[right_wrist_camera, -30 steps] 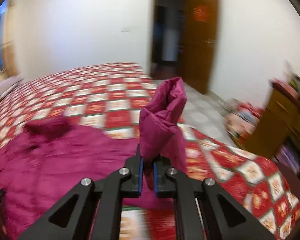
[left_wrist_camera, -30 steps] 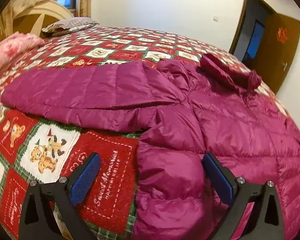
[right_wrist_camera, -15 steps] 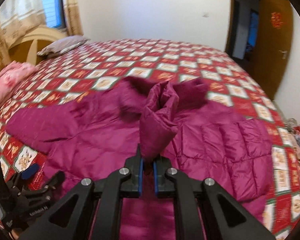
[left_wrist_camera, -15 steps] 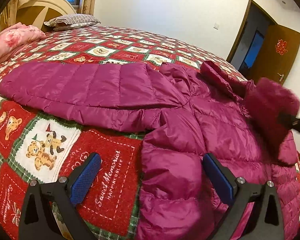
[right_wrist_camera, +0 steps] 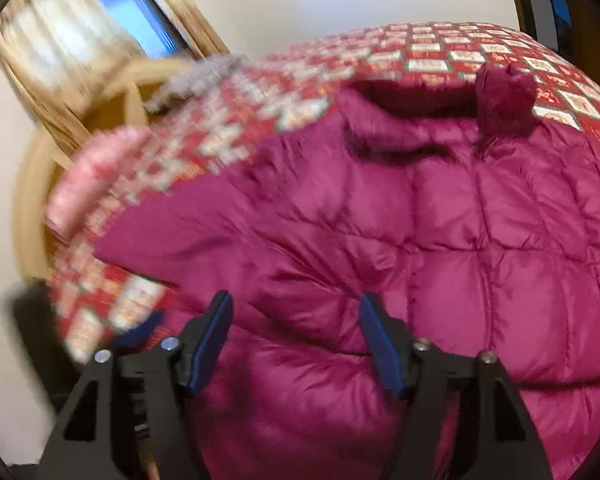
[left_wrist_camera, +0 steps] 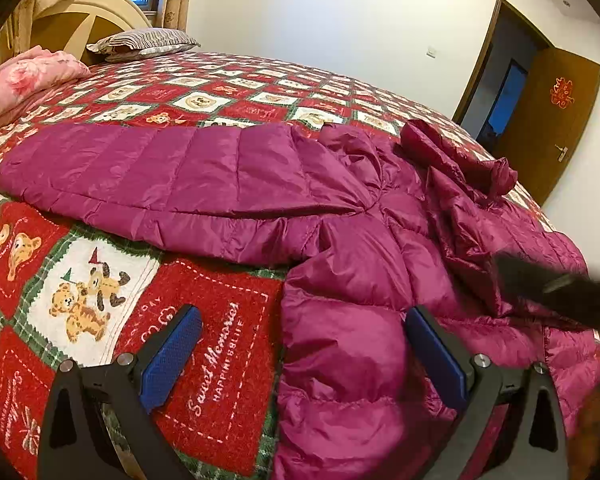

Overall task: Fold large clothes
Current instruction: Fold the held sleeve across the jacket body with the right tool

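A magenta puffer jacket [left_wrist_camera: 360, 264] lies spread on the bed, one sleeve [left_wrist_camera: 160, 176] stretched out to the left. Its other sleeve [left_wrist_camera: 464, 220] lies crumpled across the body. My left gripper [left_wrist_camera: 302, 320] is open low over the jacket's near edge, with fabric between the pads but not pinched. My right gripper [right_wrist_camera: 295, 302] hovers over the quilted body [right_wrist_camera: 480, 232]. Its jaws are opening, and the fabric under them is not pressed by the pads. In the left wrist view the right gripper [left_wrist_camera: 560, 292] is a dark blur at the right.
The bed carries a red quilt [left_wrist_camera: 204, 344] with teddy-bear squares. A pink blanket [left_wrist_camera: 24, 80] and a striped pillow [left_wrist_camera: 144, 42] lie by the wooden headboard [left_wrist_camera: 80, 20]. A brown door [left_wrist_camera: 548, 120] stands open at the far right; a curtained window [right_wrist_camera: 112, 4] is behind the headboard.
The right gripper swung left and down over the jacket with the sleeve pinched, then let it go and its jaws parted. The sleeve now lies on the body. The left gripper stayed put.
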Demonstrator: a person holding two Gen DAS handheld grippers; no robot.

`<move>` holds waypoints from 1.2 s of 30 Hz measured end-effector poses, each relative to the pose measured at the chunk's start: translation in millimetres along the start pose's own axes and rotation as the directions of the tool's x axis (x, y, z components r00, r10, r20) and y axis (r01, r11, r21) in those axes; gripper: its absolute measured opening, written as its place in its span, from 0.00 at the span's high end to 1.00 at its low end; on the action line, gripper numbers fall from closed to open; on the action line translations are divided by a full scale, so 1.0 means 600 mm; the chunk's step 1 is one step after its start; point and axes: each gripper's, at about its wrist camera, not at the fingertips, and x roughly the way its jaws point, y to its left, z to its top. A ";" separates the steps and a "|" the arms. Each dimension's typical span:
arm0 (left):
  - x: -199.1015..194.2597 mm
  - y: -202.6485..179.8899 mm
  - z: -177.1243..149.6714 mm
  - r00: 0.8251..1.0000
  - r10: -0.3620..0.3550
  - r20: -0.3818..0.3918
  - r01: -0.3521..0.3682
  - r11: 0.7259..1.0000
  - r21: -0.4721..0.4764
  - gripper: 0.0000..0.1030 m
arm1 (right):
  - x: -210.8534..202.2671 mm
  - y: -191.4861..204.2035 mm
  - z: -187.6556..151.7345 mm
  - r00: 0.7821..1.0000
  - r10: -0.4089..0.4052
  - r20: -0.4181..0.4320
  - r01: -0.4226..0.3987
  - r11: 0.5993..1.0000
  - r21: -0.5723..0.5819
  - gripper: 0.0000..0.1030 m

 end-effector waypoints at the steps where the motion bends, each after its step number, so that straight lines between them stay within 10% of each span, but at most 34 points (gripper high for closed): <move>1: 0.001 -0.001 0.001 1.000 0.004 -0.003 -0.004 1.000 0.001 0.01 | -0.033 0.001 0.003 0.999 0.024 0.043 -0.024 1.000 -0.002 0.33; 6: -0.031 -0.008 0.017 1.000 0.018 0.009 -0.018 1.000 0.014 0.01 | -0.171 -0.039 0.009 0.976 -0.131 0.177 0.136 0.991 -0.015 0.59; 10: -0.066 -0.052 0.066 0.997 0.027 0.070 -0.031 0.999 0.044 0.01 | -0.248 -0.150 0.018 0.873 -0.430 0.229 0.410 0.902 0.135 0.59; 15: -0.031 -0.140 0.126 0.994 0.057 0.095 -0.066 0.993 0.095 0.01 | -0.221 -0.257 0.026 0.856 -0.497 0.144 0.435 0.842 0.320 0.70; 20: 0.060 -0.183 0.125 0.978 0.207 0.027 -0.208 0.969 0.130 0.01 | -0.160 -0.293 -0.011 0.887 -0.460 0.043 0.419 0.840 0.345 0.72; 32: 0.128 -0.192 0.068 0.930 0.366 -0.023 -0.356 0.916 0.183 0.01 | -0.123 -0.251 -0.024 0.788 -0.611 0.080 0.592 0.787 0.174 0.55; 36: 0.099 -0.154 0.080 0.972 0.231 -0.052 -0.226 0.970 0.091 0.01 | -0.121 -0.255 -0.025 0.787 -0.612 0.083 0.594 0.787 0.167 0.51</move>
